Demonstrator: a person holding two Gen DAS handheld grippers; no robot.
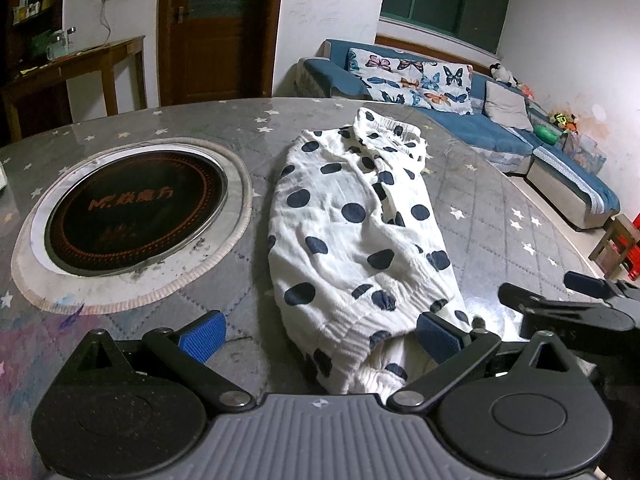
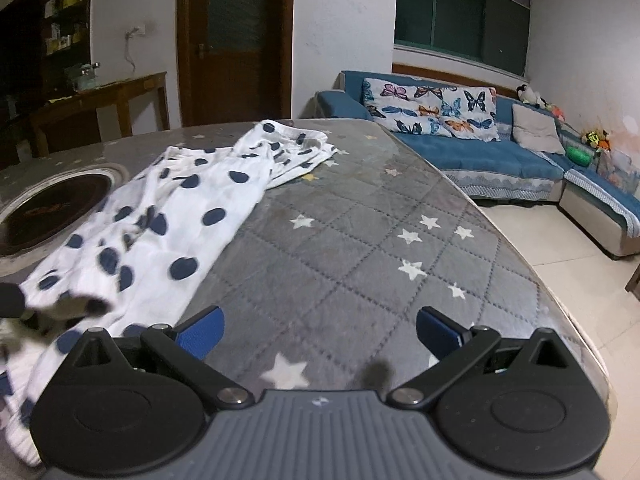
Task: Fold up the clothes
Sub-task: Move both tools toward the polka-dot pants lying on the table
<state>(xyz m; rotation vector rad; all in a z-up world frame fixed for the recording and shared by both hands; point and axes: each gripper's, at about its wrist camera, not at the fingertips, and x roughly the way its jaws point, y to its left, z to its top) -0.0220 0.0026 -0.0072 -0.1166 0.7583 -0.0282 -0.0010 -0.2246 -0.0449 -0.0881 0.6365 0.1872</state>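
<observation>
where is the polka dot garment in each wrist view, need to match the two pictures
Left wrist: the polka dot garment runs up the centre of the frame, near end between the open jaws, round cooktop to its left.
Right wrist: the garment lies left of centre, stretching from the lower left edge toward the table's far side.
Shared landmark: the butterfly cushion on the blue sofa.

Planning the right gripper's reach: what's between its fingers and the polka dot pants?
Only bare star-patterned table cover between the right gripper and polka dot pants, in the right wrist view.
</observation>
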